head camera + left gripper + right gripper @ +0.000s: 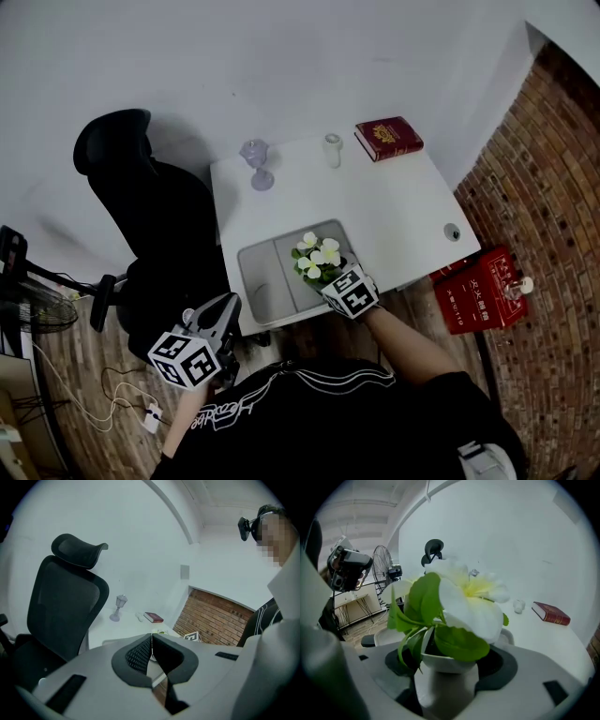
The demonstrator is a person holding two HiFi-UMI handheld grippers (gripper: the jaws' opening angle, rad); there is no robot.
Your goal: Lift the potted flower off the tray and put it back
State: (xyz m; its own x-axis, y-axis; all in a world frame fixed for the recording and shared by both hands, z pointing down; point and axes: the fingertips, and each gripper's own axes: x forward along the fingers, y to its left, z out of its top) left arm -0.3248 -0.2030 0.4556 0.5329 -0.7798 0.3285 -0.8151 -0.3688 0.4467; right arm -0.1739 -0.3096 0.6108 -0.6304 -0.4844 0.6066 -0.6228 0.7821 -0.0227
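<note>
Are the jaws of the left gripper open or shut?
The left gripper is shut: its pads meet at the tips, with nothing between them.

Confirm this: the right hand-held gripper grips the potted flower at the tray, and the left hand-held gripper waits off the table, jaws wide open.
Not quite. The left gripper view shows the left hand-held gripper with jaws shut together, not wide open. The right hand-held gripper does grip the potted flower at the tray.

In my right gripper [327, 276] the potted flower [317, 255] is at the right end of the tray [257, 270], with a goblet [259, 161], a jar [332, 150] and a book [388, 138] behind on the table [403, 208].
</note>
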